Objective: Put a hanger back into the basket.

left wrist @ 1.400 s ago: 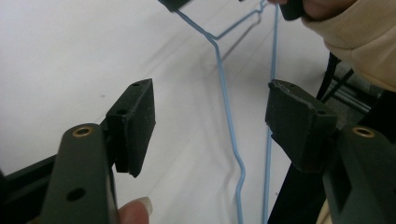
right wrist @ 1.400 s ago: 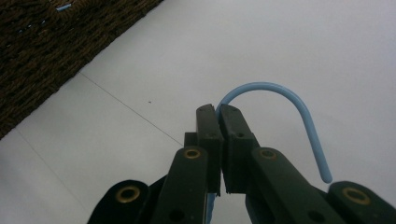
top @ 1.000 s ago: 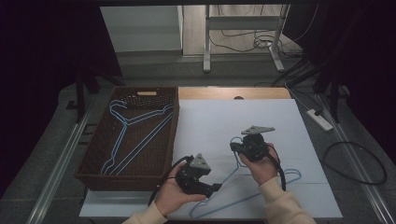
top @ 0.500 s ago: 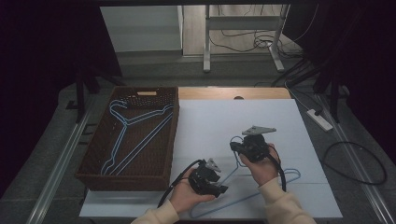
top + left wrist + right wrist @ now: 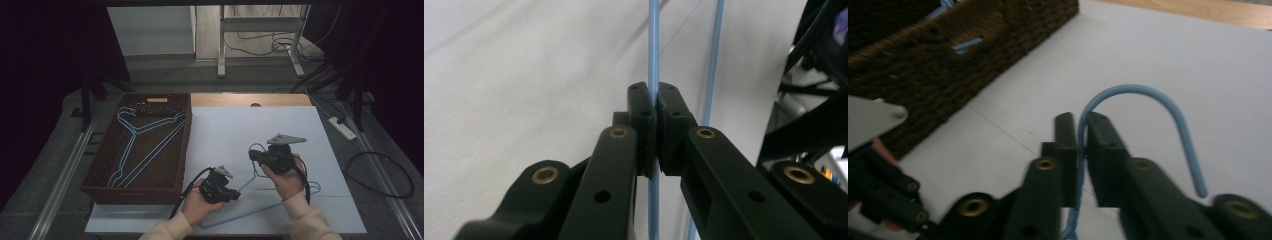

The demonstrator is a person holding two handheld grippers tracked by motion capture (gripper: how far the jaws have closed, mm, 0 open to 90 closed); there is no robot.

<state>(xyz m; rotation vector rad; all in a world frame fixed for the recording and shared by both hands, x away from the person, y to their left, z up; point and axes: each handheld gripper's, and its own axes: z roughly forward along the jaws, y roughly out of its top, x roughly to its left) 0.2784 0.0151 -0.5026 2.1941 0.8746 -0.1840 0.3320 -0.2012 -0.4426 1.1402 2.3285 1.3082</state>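
Hanger (image 5: 260, 202) of thin blue wire lying flat on white sheet (image 5: 235, 130), hook pointing toward basket (image 5: 100, 185), left gripper (image 5: 231, 192) clamping its arm, right gripper (image 5: 256, 156) loosening around neck.

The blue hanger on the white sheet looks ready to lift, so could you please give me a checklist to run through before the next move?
1. Left gripper shut on a bar of the blue hanger: ok; its jaws have just been closing and the pads now press on the bar.
2. Right gripper gripping the stem below the hook: not ok; its jaws have just been opening and a gap shows beside the wire.
3. Hook free of the basket: ok.
4. Room in the basket beside the hanger already inside: ok.
5. Cables clear of the hanger: cannot tell.
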